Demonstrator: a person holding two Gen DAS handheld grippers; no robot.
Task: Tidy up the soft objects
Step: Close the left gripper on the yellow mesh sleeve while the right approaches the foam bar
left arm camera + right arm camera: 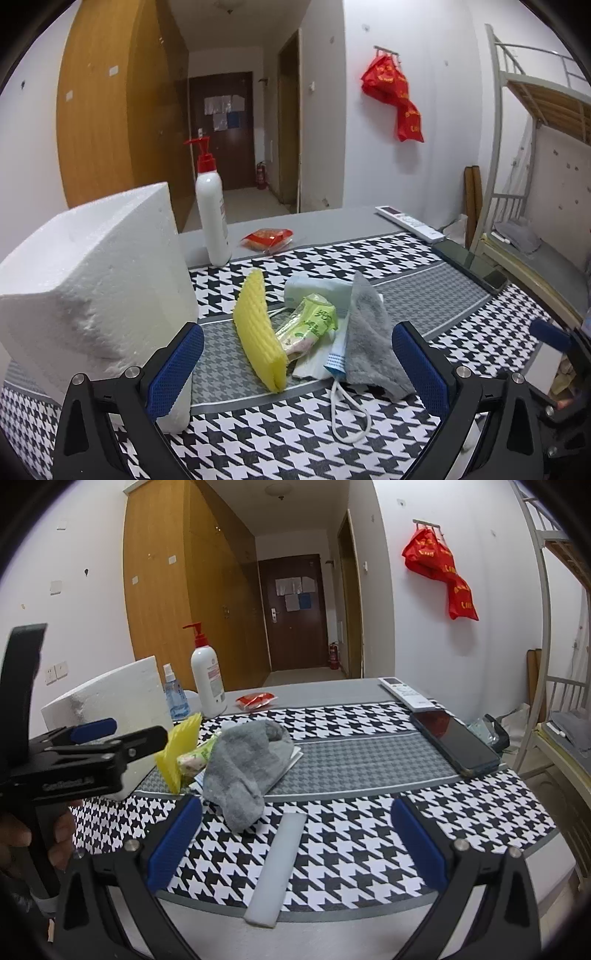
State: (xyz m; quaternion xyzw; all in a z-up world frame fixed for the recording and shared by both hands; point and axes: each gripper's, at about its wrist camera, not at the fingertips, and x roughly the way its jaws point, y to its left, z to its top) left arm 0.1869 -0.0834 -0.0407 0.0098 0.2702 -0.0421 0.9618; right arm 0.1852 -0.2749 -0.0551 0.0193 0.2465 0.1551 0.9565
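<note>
A pile of soft things lies on the houndstooth cloth [280, 443]: a yellow sponge [258, 332] on edge, a grey sock [369, 343], a green wipes packet [310, 325], a face mask [334, 363] with white loops, and a pale tissue pack [317, 290]. My left gripper [297, 365] is open, its blue pads either side of the pile, close in front. In the right wrist view the sock [243, 771] and sponge [177, 753] lie ahead to the left. My right gripper [295, 845] is open over a white bar [277, 864]. The left gripper shows there at far left [110, 738].
A white foam block [92, 280] stands left of the pile. A pump bottle [212, 214], red snack packet [267, 238], remote [410, 223] and phone [452, 738] lie on the table. A blue spray bottle [173, 698] stands behind the foam. A bunk bed [535, 147] is at right.
</note>
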